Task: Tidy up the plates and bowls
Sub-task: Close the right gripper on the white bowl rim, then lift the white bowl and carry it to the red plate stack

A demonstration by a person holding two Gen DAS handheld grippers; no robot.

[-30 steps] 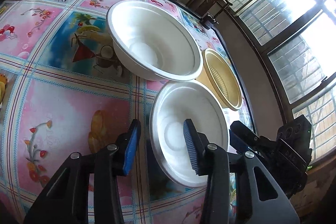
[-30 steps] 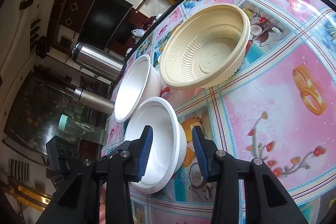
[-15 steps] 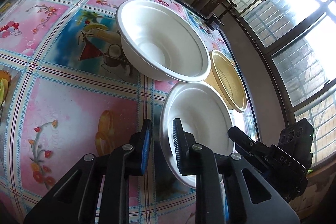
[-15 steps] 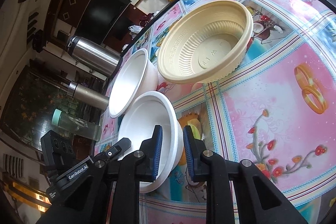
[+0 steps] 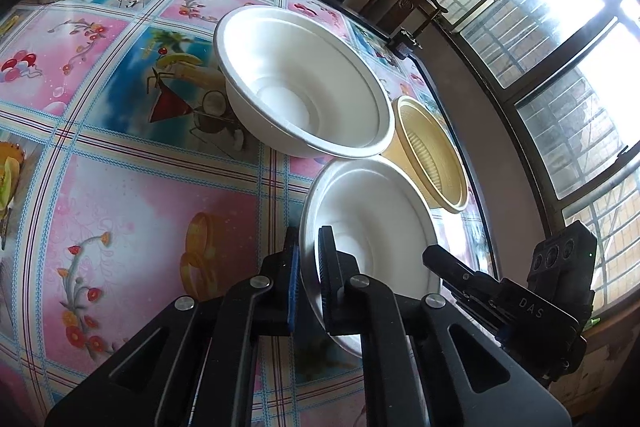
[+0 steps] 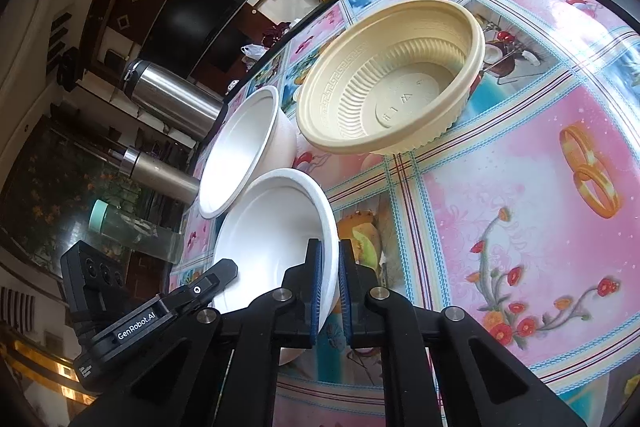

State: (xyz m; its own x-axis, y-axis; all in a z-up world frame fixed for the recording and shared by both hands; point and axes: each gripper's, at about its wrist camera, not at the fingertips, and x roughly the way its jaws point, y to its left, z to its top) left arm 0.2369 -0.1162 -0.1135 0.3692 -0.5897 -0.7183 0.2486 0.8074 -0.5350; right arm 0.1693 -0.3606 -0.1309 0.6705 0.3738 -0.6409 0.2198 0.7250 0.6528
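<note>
White bowl (image 5: 372,223) rim btwn both claws

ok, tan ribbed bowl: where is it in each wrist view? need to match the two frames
Left wrist: tan ribbed bowl sits right of centre, seen edge-on, behind the two white bowls near the window-side table edge.
Right wrist: tan ribbed bowl is upper centre, its ribbed inside open to the camera.
Shared landmark: the near white bowl, gripped on opposite rims by the left gripper and right gripper.
</note>
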